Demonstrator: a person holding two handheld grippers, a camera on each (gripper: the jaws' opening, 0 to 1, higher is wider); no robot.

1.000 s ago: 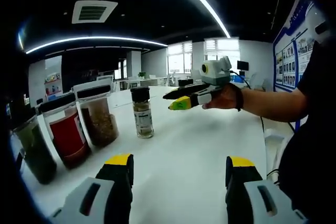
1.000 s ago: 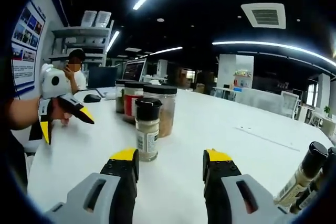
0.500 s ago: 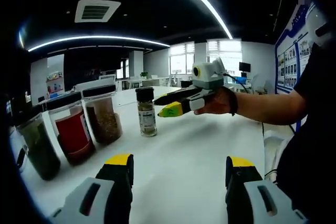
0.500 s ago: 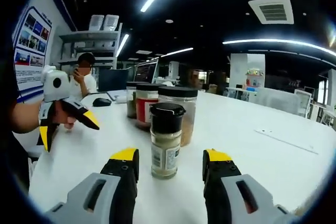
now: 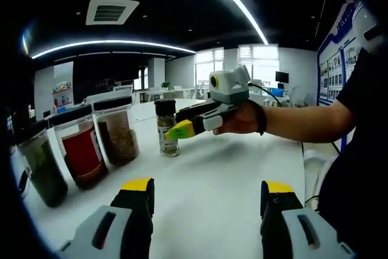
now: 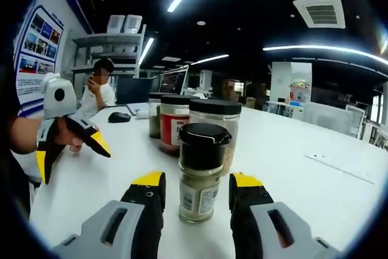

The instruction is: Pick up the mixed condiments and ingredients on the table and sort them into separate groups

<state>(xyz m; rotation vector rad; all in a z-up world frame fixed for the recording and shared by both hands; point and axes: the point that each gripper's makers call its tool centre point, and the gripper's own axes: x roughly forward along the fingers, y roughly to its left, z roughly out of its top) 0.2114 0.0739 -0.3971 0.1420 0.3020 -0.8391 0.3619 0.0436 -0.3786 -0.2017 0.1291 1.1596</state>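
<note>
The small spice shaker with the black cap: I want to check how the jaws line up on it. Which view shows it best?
The right gripper view: the shaker stands close and whole between the open right gripper. In the left gripper view the shaker is far, partly hidden behind that gripper.

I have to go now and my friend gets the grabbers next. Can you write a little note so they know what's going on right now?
Right gripper: open, its jaws on either side of the small spice shaker with the black cap, not closed on it yet.
Left gripper: open, holding nothing, above bare white table.
Three big black-lidded jars stand in a row beside the shaker: green contents, red, brown.
Done: nothing looks sorted yet; the shaker stands on the table.
Left: probably close on the shaker, lift it, set it in its own group, then sort the rest.
</note>
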